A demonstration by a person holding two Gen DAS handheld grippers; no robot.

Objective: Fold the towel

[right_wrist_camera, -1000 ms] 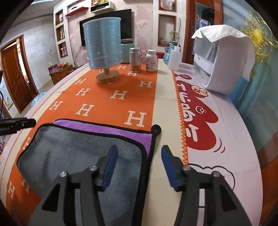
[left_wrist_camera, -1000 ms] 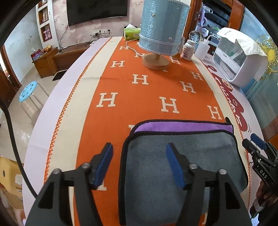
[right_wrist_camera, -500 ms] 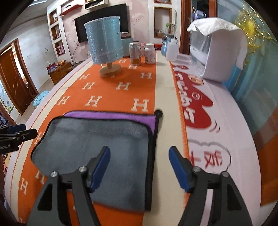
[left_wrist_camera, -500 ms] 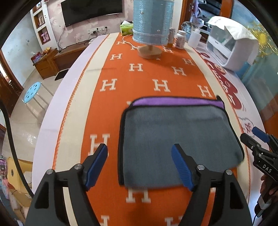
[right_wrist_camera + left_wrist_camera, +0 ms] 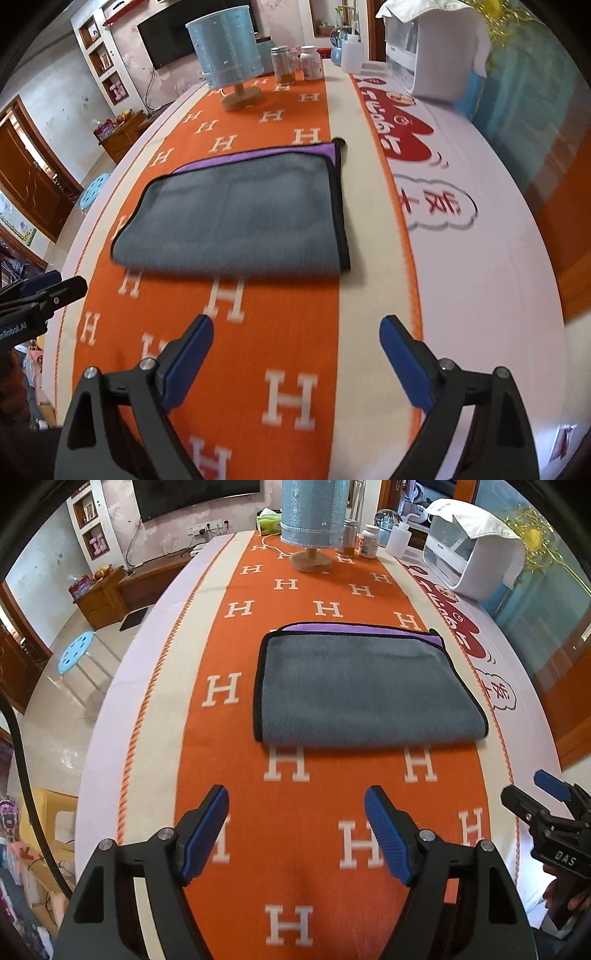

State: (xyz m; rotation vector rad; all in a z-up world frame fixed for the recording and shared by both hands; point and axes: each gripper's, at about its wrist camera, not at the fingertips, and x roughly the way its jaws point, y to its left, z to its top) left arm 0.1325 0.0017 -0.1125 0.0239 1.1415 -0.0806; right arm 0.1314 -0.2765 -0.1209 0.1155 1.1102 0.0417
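We see the towel [image 5: 362,690] lying flat on the orange table runner [image 5: 314,849] patterned with white H letters, folded over so that its grey side faces up and a strip of its purple side shows along the far edge; a black trim runs round its border. Our left gripper [image 5: 295,834] hangs above the runner on the near side of the towel, its blue-padded jaws spread wide and holding nothing, well apart from the cloth. Our right gripper [image 5: 295,360] sits likewise near the runner's cream border, jaws parted and empty, also short of the towel's near edge. In the left wrist view the right gripper's tips appear at the right margin, and in the right wrist view the left gripper pokes in from the left. Beyond the towel stands a lamp [image 5: 314,520] with a pale blue shade on a round wooden base, with two jars [image 5: 297,62] and a white squeeze bottle [image 5: 351,55] just beside it. A white appliance [image 5: 472,550] draped with a white cloth sits at the far right of the table. The towel's near edge looks blurred in the right wrist view, so we cannot tell whether it lies perfectly flush with the layer beneath.
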